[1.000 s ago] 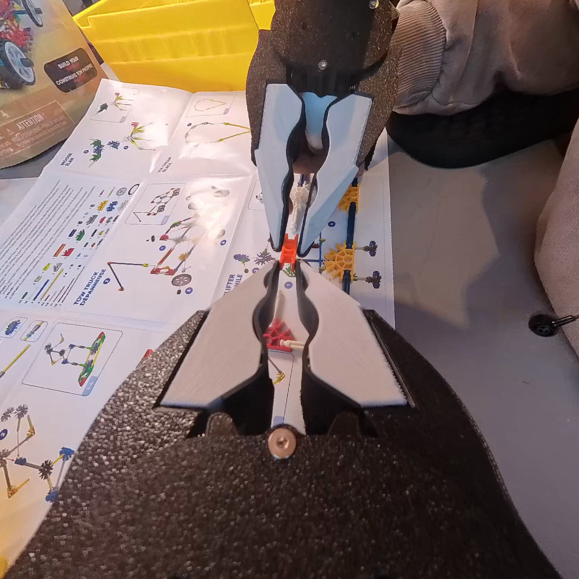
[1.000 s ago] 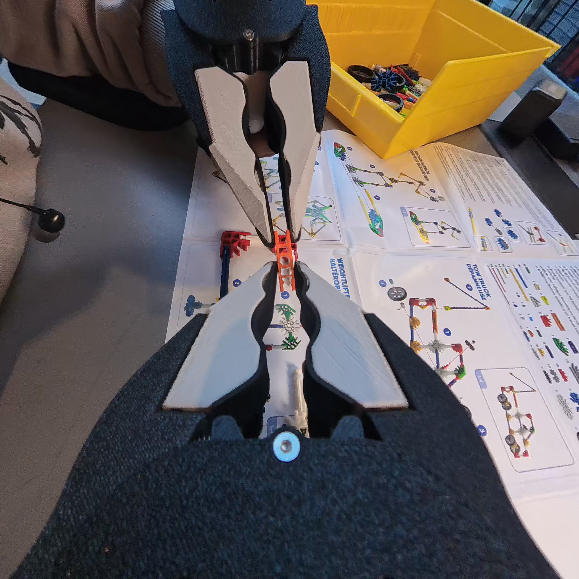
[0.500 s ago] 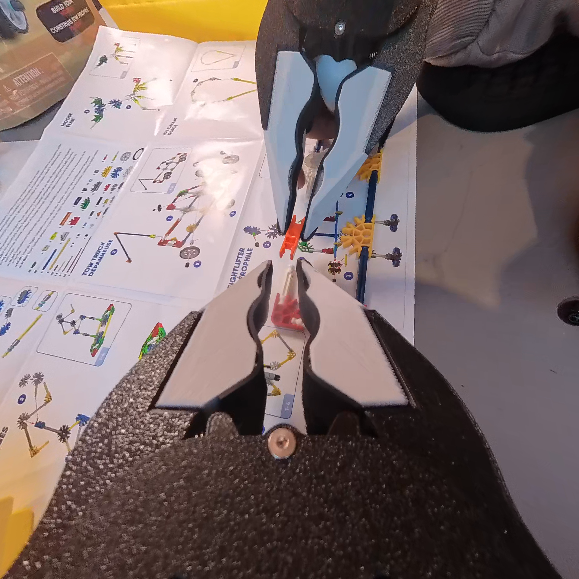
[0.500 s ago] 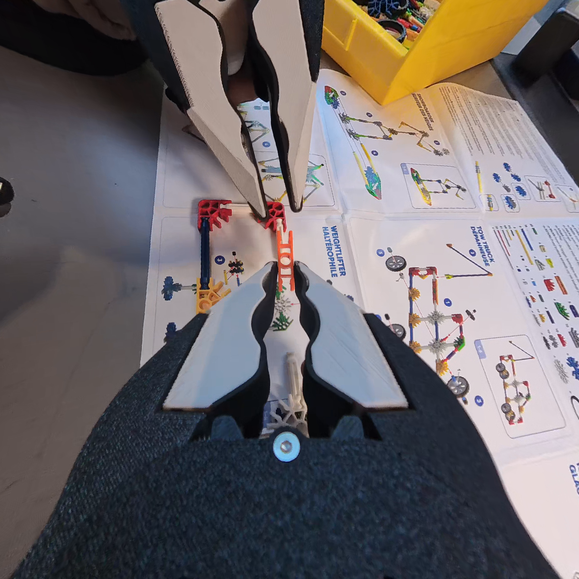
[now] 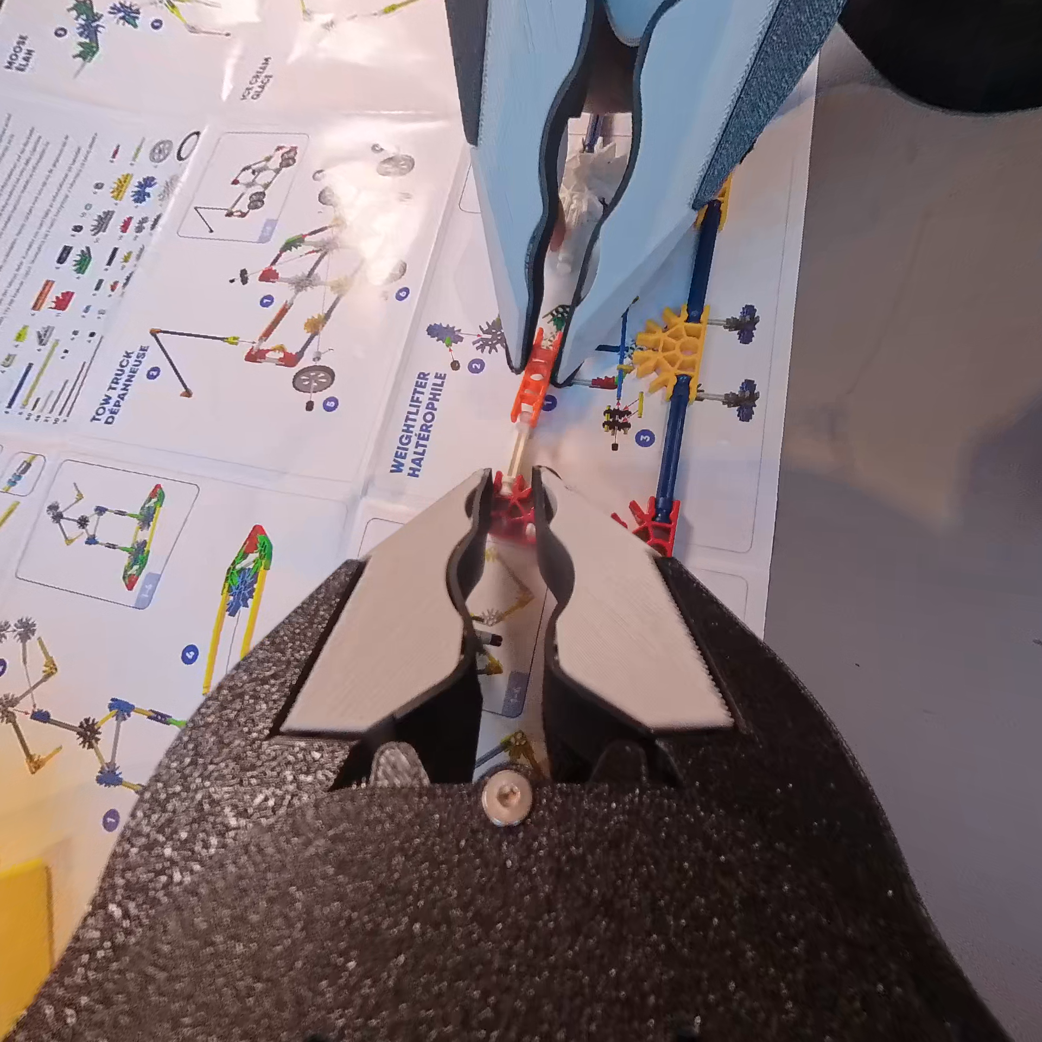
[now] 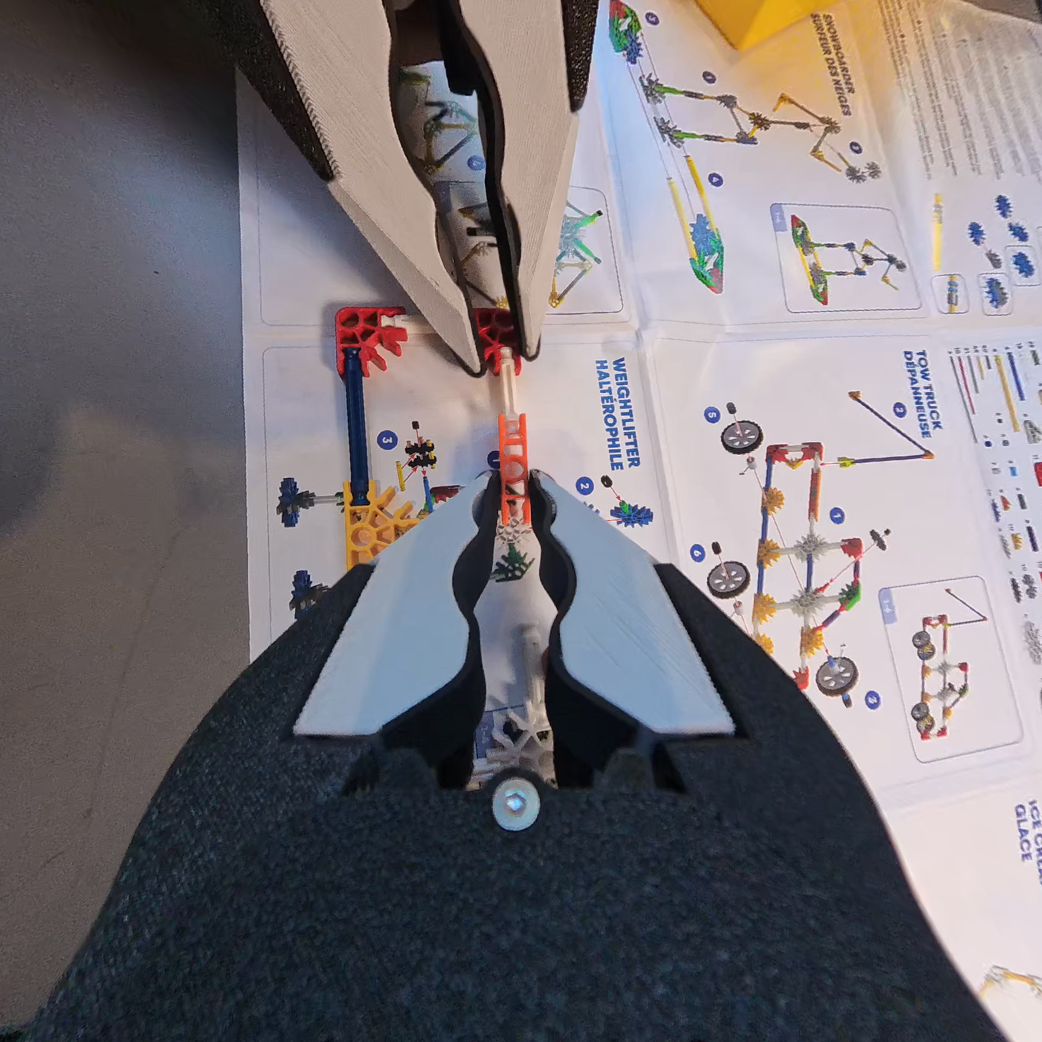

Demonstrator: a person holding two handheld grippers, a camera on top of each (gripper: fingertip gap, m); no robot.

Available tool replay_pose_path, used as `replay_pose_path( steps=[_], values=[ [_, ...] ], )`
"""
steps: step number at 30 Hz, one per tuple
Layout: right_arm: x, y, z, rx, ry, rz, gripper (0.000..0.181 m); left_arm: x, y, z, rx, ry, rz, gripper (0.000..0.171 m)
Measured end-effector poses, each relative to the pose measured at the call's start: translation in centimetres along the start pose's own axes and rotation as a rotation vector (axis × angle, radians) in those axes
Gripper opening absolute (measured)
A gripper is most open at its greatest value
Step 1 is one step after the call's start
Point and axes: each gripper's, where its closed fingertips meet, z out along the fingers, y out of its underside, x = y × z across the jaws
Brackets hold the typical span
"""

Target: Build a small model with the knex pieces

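Observation:
My left gripper [image 5: 510,471] is shut on a small red connector [image 5: 512,507]. A short white rod [image 5: 520,445] runs from it to an orange connector [image 5: 533,380], which my right gripper [image 6: 513,475] is shut on. In the right wrist view the orange connector [image 6: 513,462] sits between my fingertips, and the white rod [image 6: 507,383] leads to the red connector [image 6: 496,338] in the left gripper's tips. The two grippers face each other tip to tip, low over a printed instruction sheet [image 5: 282,423]. A white snowflake connector on a rod [image 6: 519,733] lies inside the right gripper's jaws.
A built piece lies on the sheet beside the grippers: a red corner connector [image 6: 366,338], a blue rod [image 6: 355,417] and a yellow connector [image 6: 372,524], also in the left wrist view [image 5: 671,349]. The grey table [image 6: 113,507] borders the sheet. A yellow bin's corner [image 6: 750,22] is at the back. My right fingertips sit around 4 centimetres from my left ones.
Both grippers have come down closer to the sheet and drawn slightly apart. The white rod now shows as a span between the red and orange connectors.

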Motion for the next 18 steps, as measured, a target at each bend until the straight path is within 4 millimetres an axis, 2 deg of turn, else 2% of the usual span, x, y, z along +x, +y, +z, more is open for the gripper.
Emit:
replay_pose_path(
  steps=[7, 9, 18],
  values=[
    [0.0, 0.1, 0.1, -0.036, -0.031, 0.006, 0.01, 0.0, 0.0, 0.0, -0.001, -0.003, 0.006, 0.011],
    [0.1, -0.1, 0.1, -0.032, -0.029, 0.002, 0.015, 0.0, 0.0, 0.0, 0.001, -0.005, 0.006, 0.011],
    [0.3, -1.9, -0.2, 0.037, -0.071, 0.048, 0.012, -0.3, -0.2, -0.1, 0.012, -0.008, -0.014, 0.009]
  ],
)
